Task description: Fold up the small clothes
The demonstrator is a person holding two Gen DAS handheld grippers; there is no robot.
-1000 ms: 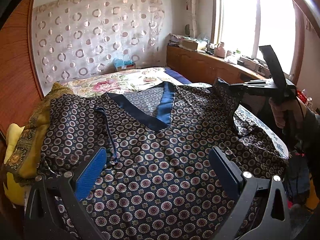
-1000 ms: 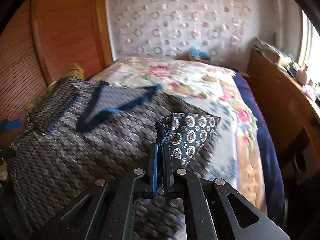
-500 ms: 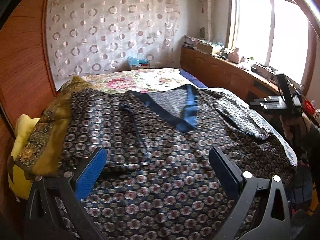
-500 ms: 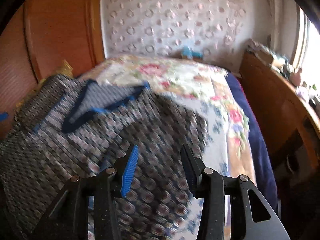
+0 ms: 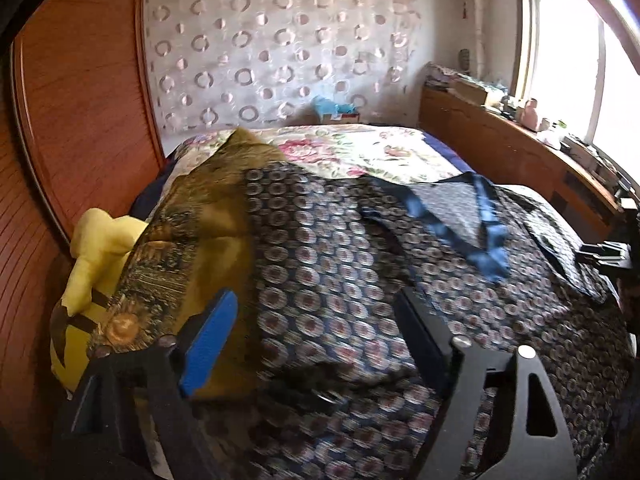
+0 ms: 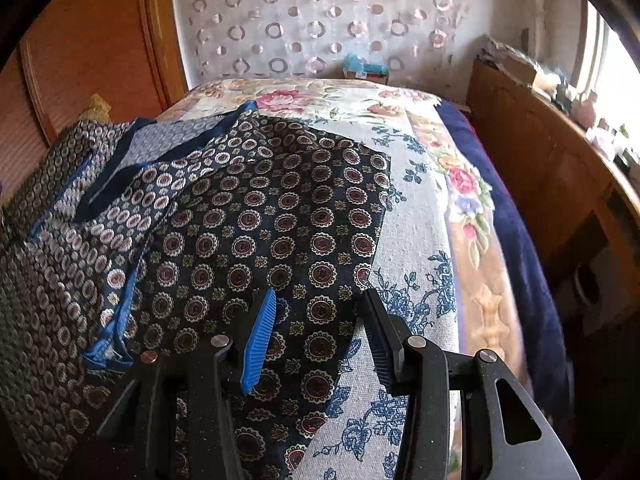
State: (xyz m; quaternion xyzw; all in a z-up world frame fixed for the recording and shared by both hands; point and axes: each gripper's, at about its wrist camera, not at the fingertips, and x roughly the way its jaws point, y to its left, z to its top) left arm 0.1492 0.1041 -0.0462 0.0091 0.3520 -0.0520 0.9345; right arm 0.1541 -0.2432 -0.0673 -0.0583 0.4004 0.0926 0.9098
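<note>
A dark navy patterned garment (image 5: 340, 280) with a blue V-neck trim (image 5: 480, 232) lies spread on the bed; it also shows in the right wrist view (image 6: 248, 232). Its right sleeve (image 6: 320, 200) lies folded in over the body. My left gripper (image 5: 316, 344) is open and empty, low over the garment's left side. My right gripper (image 6: 320, 332) is open and empty, just above the sleeve's lower edge. The right gripper also shows at the far right of the left wrist view (image 5: 608, 252).
An olive-gold cloth (image 5: 192, 232) and a yellow soft item (image 5: 96, 248) lie left of the garment. A floral bedspread (image 6: 420, 208) covers the bed. A wooden headboard (image 5: 80, 128) stands on the left, a wooden cabinet (image 6: 540, 152) with clutter on the right.
My right gripper let go of the sleeve, opened and drew back; the sleeve now lies flat on the garment. My left gripper swung left toward the garment's left edge.
</note>
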